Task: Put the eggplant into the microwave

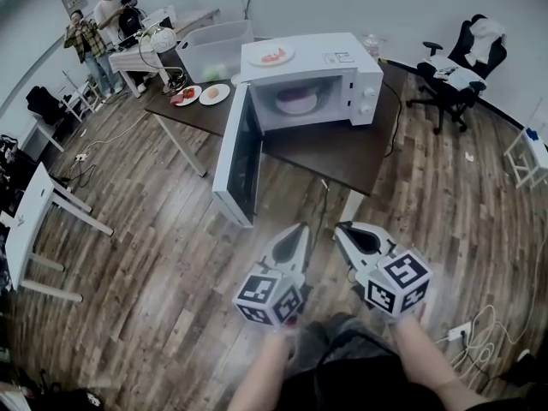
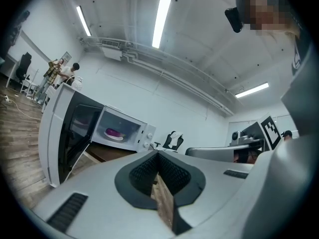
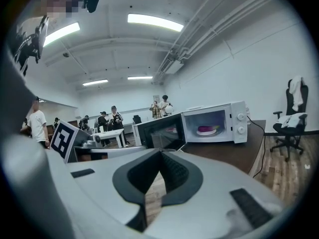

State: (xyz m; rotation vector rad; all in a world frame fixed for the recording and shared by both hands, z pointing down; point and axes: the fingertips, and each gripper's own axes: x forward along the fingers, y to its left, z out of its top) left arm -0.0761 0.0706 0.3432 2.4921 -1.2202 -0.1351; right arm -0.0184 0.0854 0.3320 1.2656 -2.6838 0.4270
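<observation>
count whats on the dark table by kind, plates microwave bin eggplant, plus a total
plates: 4
microwave: 1
bin: 1
eggplant: 1
total: 7

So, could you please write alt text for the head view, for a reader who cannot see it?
A white microwave stands on a dark brown table with its door swung wide open and a purple eggplant on a white plate inside. In the foreground, the left gripper and right gripper, jaws together and empty, hover over the wooden floor.
</observation>
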